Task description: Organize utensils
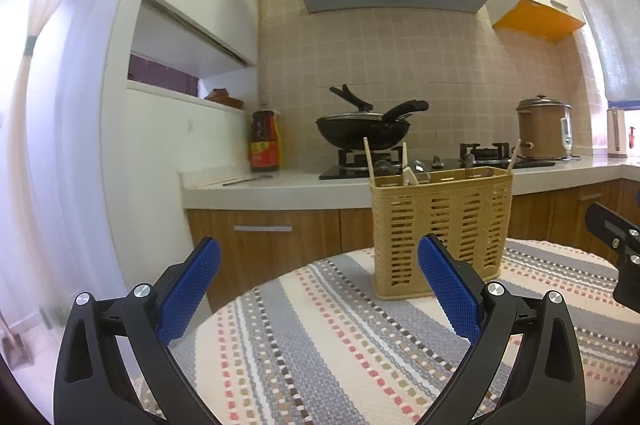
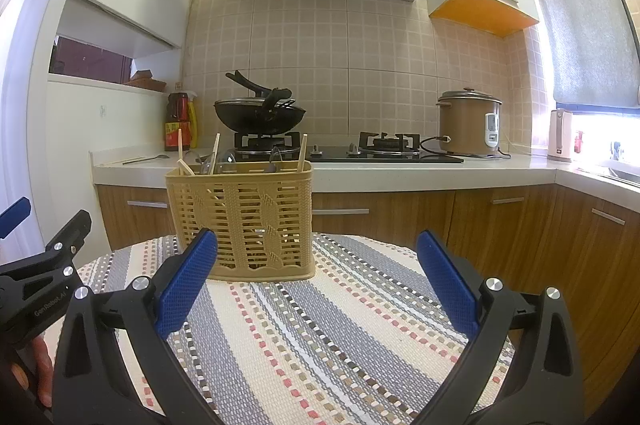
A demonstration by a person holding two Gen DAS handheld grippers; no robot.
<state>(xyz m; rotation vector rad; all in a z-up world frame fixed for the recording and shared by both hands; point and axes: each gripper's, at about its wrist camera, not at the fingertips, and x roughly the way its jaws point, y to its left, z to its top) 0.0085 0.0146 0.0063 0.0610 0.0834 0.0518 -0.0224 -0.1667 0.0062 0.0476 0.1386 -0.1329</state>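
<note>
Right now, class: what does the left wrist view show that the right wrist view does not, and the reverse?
Only the left wrist view: the left gripper seen from behind, its own blue pads spread open, and a curtain at the far left.

Only the right wrist view: the right gripper likewise open, a sink edge at the far right, and fingers of the person's hand.

Both: the yellow utensil basket holding chopsticks, the striped tablecloth, wok and rice cooker.
</note>
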